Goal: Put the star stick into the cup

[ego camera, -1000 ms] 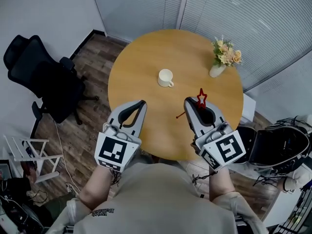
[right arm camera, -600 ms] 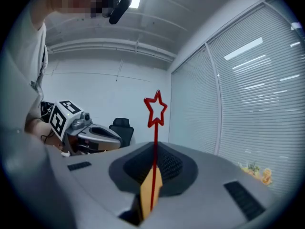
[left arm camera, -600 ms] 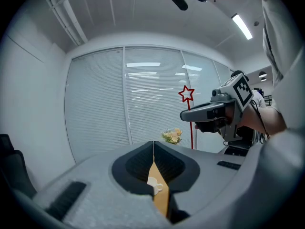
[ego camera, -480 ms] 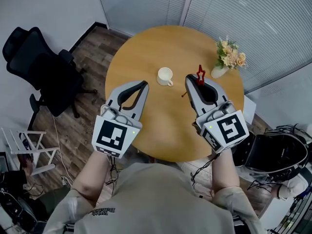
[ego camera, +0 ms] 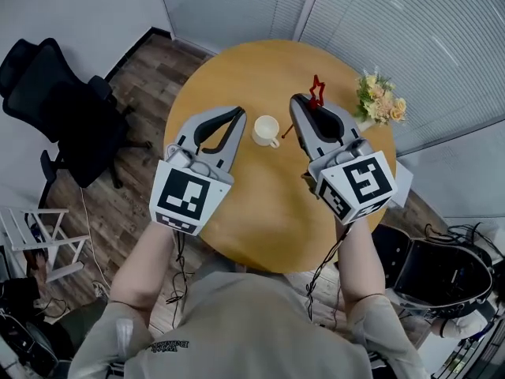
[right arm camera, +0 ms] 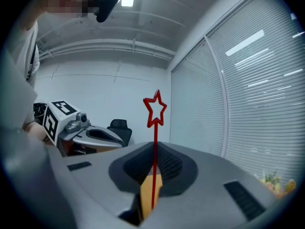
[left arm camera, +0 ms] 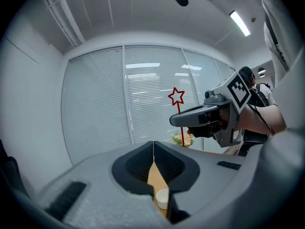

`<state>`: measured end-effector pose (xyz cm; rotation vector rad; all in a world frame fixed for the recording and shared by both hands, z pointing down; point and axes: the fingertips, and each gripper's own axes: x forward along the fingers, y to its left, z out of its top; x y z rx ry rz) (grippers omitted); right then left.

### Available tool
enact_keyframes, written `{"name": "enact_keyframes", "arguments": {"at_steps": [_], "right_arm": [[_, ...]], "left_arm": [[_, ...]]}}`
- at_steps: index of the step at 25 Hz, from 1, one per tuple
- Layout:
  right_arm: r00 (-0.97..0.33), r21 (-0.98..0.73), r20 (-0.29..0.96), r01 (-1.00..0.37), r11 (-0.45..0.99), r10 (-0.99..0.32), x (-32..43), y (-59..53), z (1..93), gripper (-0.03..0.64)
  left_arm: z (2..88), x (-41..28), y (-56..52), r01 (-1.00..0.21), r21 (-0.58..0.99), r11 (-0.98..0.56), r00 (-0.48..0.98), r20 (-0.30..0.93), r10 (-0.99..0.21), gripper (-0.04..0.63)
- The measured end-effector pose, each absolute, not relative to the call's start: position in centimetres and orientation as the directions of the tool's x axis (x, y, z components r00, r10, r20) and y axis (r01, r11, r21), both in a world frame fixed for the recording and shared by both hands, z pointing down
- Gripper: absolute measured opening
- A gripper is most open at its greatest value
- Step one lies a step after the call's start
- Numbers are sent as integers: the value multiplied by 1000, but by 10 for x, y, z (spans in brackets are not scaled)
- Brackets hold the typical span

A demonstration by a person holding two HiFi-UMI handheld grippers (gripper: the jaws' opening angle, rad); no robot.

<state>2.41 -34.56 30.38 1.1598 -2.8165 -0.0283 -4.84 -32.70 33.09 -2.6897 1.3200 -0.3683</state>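
A red star stick [ego camera: 316, 91] [right arm camera: 155, 128] [left arm camera: 177, 97] stands upright between the jaws of my right gripper [ego camera: 299, 101] [right arm camera: 154, 149], which is shut on it, star end up. The white cup [ego camera: 266, 130] [left arm camera: 162, 198] stands on the round wooden table [ego camera: 268, 204], just left of the right gripper and below it. My left gripper [ego camera: 237, 113] [left arm camera: 153, 149] hovers to the cup's left, shut with nothing in it. In the left gripper view the right gripper [left arm camera: 202, 119] shows at the right with the stick.
A small vase of flowers [ego camera: 377, 105] stands near the table's far right edge. A black office chair [ego camera: 55, 101] is on the floor to the left, a white rack [ego camera: 39, 243] at lower left, and black bags [ego camera: 442, 279] at lower right. Blinds line the far wall.
Both grippers have moved forward over the table. The right one carried the star stick from the near middle up to beside the cup; the left one drew level with the cup.
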Motion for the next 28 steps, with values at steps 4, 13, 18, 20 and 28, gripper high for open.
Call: {"name": "enact_keyframes", "arguments": {"at_steps": [4, 13, 18, 20, 28], "right_arm": [[-700, 34, 106, -707, 706, -706, 19, -376, 331, 31], [-666, 39, 220, -724, 689, -712, -11, -413, 403, 31], [-648, -6, 259, -742, 670, -716, -10, -428, 445, 31], [-635, -15, 277, -753, 657, -721, -13, -421, 457, 31], [-606, -70, 353, -777, 626, -712, -11, -429, 515, 32]], "left_arm": [[357, -51, -351, -777, -170, -606, 576, 195, -794, 23], [421, -67, -375, -771, -77, -633, 588, 298, -752, 23], [458, -65, -386, -773, -34, -633, 585, 347, -733, 23], [469, -68, -378, -770, -15, -638, 591, 362, -721, 23], [521, -66, -380, -768, 44, -639, 591, 435, -680, 23]]}}
